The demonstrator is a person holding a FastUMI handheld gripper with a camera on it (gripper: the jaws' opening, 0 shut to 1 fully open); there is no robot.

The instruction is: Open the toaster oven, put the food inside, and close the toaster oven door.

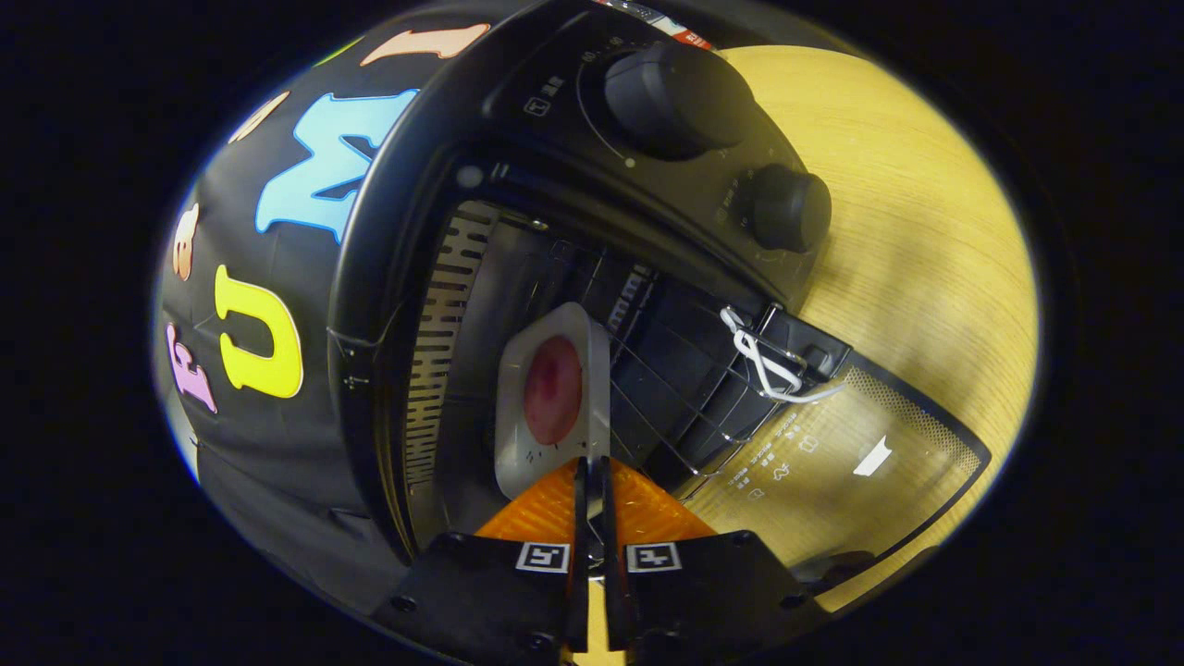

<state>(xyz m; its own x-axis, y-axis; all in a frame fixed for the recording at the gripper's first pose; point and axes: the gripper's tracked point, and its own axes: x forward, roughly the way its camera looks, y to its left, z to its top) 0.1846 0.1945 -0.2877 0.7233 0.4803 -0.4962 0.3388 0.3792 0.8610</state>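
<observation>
The black toaster oven (407,203) stands open, and the whole view is rolled sideways. Its glass door (832,462) lies folded down over the wooden table. A white square plate (546,333) carrying a round red piece of food (553,388) is inside the oven's mouth, beside the wire rack (666,388). My gripper (592,467) is shut on the plate's near rim, with the two fingers pressed close together on it. The plate's far edge reaches toward the slotted inner wall (435,361).
Two black knobs (675,97) (786,208) sit on the oven's control panel. A white cord (763,365) is tied on the door near its hinge. The light wooden table (925,231) spreads beyond the door. Black booth cloth hangs behind the oven.
</observation>
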